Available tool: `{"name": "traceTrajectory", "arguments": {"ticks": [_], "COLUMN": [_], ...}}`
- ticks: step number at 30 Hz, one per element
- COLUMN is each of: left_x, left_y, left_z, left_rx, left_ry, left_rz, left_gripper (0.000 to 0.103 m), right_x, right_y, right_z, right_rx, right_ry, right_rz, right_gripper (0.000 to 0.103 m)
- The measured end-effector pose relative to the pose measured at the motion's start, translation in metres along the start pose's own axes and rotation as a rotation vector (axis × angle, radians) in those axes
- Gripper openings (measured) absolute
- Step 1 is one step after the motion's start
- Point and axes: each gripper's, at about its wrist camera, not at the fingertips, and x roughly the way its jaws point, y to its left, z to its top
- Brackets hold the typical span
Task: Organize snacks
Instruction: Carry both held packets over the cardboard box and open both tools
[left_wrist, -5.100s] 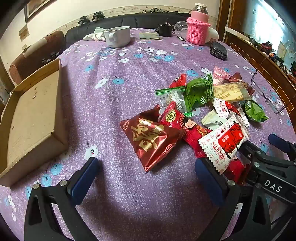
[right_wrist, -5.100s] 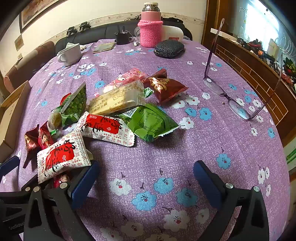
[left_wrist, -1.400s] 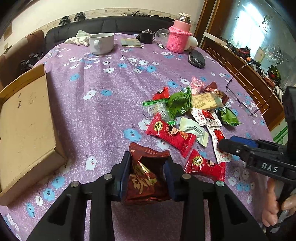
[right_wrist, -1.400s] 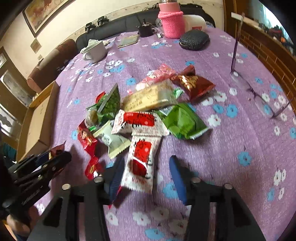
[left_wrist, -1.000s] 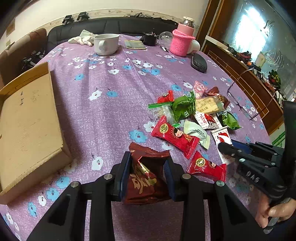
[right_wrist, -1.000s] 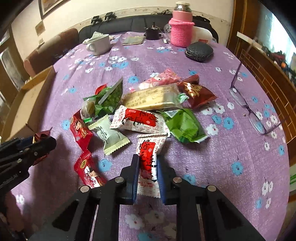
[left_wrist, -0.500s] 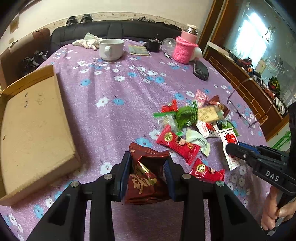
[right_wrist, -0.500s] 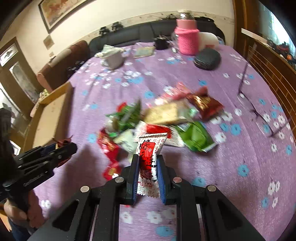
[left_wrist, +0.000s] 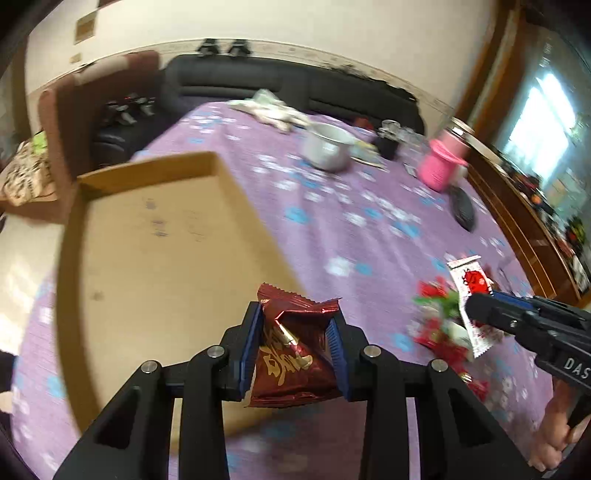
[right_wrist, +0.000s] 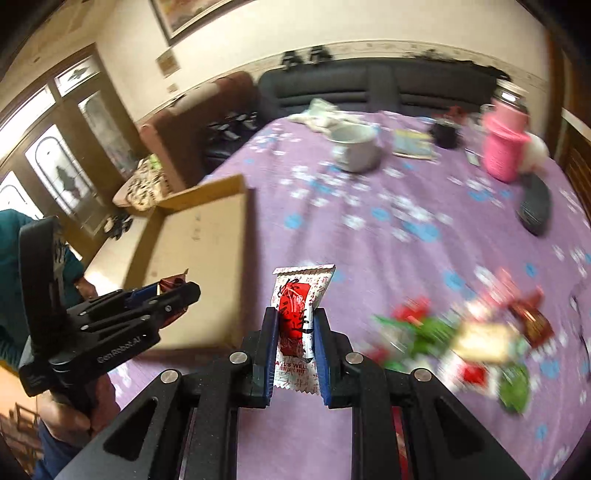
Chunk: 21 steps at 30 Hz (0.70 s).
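The left gripper (left_wrist: 295, 332) pinches a dark red snack packet (left_wrist: 291, 362) just over the cardboard box (left_wrist: 155, 266), likely for dropping in. The right gripper (right_wrist: 294, 332) pinches a white-and-red packet (right_wrist: 297, 321) above the bench (right_wrist: 388, 236), near the box's edge, probably next to go in.

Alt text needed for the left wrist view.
The left gripper clamps a dark red snack packet over the near edge of an open cardboard box. At right, the right gripper holds a white-and-red packet above the purple floral tablecloth.

You've got a crinkled dark-red foil snack packet (left_wrist: 291, 354) pinched over the shallow open cardboard box (left_wrist: 155, 258), and a white-and-red sachet (right_wrist: 297, 325) upright alongside it.
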Motion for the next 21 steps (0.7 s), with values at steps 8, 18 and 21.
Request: {"name": "traceTrajectory", "arguments": {"ticks": [8, 18, 21], "left_x": [0.012, 0.069, 0.079], "left_y": [0.088, 0.145, 0.154], "left_z": [0.048, 0.085, 0.085], "left_rx": [-0.074, -0.168, -0.189], "left_ry": [0.028, 0.105, 0.118], "left_rz": [0.122, 0.161, 0.158], "left_gripper": [0.034, 0.034, 0.034], "right_x": [0.093, 0.196, 0.214], "right_y": [0.068, 0.085, 0.087], "right_z": [0.059, 0.114, 0.113], "right_rx": [-0.054, 0.041, 0.043], "right_ry": [0.098, 0.155, 0.172], "right_rz": [0.05, 0.05, 0.038], "right_gripper": [0.02, 0.02, 0.02]}}
